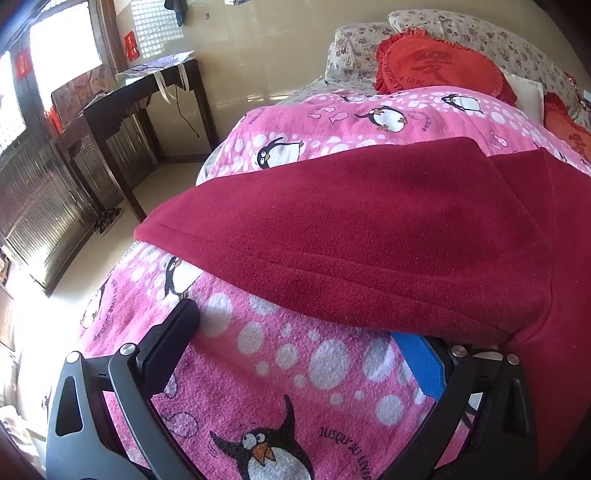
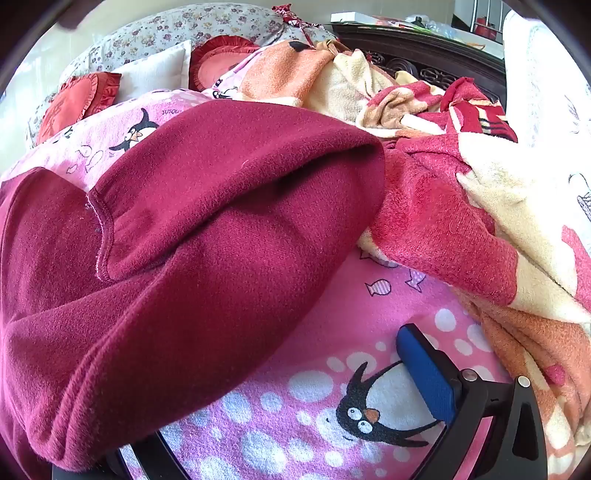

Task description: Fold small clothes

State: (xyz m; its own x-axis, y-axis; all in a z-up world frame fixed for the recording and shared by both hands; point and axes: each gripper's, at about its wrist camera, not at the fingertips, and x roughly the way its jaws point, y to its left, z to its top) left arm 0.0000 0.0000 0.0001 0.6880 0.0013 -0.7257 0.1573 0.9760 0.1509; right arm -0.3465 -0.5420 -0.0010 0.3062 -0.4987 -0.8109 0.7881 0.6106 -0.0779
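Observation:
A dark red fleece garment (image 1: pixel 388 236) lies on a pink penguin blanket (image 1: pixel 295 387) on a bed. In the left wrist view my left gripper (image 1: pixel 295 332) is open, its black finger (image 1: pixel 170 347) on the blanket and its blue-padded finger (image 1: pixel 421 365) partly under the garment's hem. In the right wrist view the same garment (image 2: pixel 192 236) lies folded over at the left and covers my right gripper's left finger. My right gripper (image 2: pixel 258 387) is open, its blue-padded finger (image 2: pixel 428 373) over the blanket (image 2: pixel 351 332).
A heap of red, cream and orange towels (image 2: pixel 461 206) lies at the right. Red heart cushions (image 1: pixel 439 62) and floral pillows (image 1: pixel 480 33) are at the bed's head. A dark wooden side table (image 1: pixel 140 96) stands left of the bed.

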